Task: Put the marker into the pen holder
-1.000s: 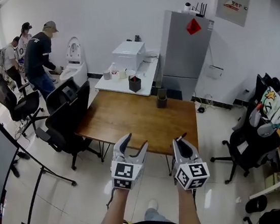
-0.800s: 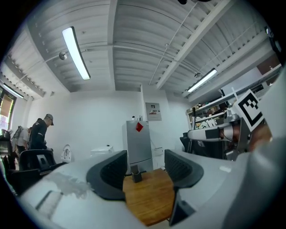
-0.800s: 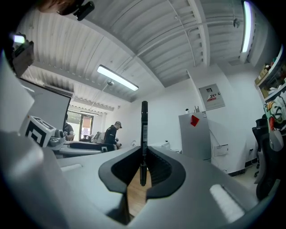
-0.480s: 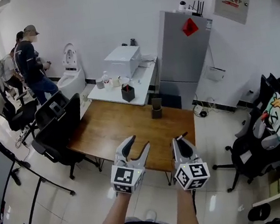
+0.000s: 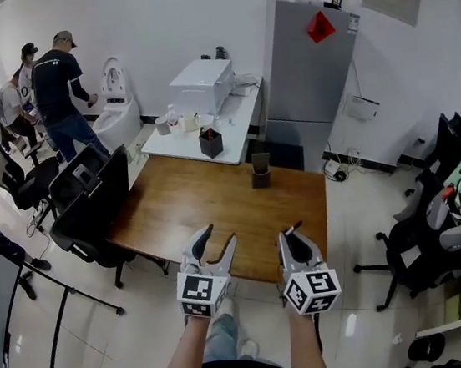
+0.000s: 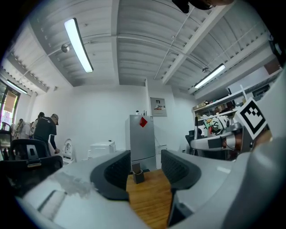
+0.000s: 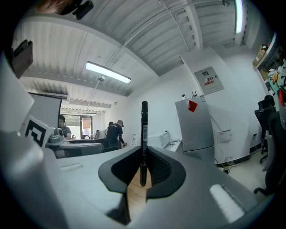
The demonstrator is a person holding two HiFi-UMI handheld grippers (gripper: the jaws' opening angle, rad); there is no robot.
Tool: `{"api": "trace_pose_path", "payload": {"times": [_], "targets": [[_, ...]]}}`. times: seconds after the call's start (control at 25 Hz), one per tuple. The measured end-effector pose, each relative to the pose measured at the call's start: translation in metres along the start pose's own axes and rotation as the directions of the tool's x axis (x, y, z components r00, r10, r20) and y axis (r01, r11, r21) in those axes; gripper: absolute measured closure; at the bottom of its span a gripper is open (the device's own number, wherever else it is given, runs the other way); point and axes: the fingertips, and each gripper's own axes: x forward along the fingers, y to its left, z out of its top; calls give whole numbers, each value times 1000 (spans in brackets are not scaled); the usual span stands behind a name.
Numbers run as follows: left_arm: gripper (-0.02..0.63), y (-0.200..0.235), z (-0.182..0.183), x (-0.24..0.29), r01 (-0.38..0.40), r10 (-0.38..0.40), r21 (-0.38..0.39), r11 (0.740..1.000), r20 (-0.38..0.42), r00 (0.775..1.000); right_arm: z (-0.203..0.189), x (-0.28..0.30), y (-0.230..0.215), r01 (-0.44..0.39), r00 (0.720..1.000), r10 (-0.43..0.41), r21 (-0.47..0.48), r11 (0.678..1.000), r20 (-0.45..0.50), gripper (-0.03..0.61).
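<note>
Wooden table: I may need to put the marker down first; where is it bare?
The wooden table is bare from the office chairs at its left to its right edge; only the pen holder stands near the far edge. The white table behind is crowded.

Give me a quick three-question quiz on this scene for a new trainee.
1. True or false: the left gripper holds the marker.
2. Where does the pen holder stand? A: on the wooden table. B: on the floor. C: on a chair.
3. Fill in: the jaws of the right gripper are ___ on the marker.

Key: 1 false; 2 A; 3 shut.
</note>
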Motion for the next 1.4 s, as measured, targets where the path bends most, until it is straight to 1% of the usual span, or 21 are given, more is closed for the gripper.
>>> {"api": "trace_pose_path", "payload": {"times": [0.16, 0.36, 0.64, 0.72, 0.84, 0.92, 1.12, 1.24, 1.4], "targets": [[402, 15, -1, 29, 0, 0, -14, 1000, 4, 1000, 4, 30, -12, 3, 1000, -3, -19, 1000, -5, 534], [402, 56, -2, 74, -15, 15, -14, 1000, 13, 1000, 15, 87, -22, -4, 1000, 3, -52, 999, -11, 534], [402, 120, 28, 142, -27, 27, -8, 1000, 89, 996, 42, 177, -28, -26, 1000, 27, -102, 994, 3, 534], [402, 135, 30, 158, -27, 27, 1, 1000, 90, 996, 45, 199, -31, -28, 1000, 28, -110, 994, 1, 534], [402, 154, 25, 180, -20, 20, 2, 1000, 77, 997, 42, 226, -36, -19, 1000, 17, -111, 994, -13, 534], [402, 162, 18, 193, 1, -1, -5, 1000, 61, 998, 38, 240, -44, 3, 1000, -5, -103, 995, -25, 534], [402, 173, 3, 221, 45, -45, -20, 999, 27, 999, 25, 257, -58, 47, 997, -52, -88, 995, -52, 534], [402, 165, -17, 242, 88, -88, -37, 995, -21, 996, 10, 262, -71, 53, 995, -58, -71, 996, -80, 534], [402, 153, -36, 271, 129, -131, -42, 991, -55, 990, -3, 272, -98, 70, 994, -75, -51, 996, -85, 534]]}}
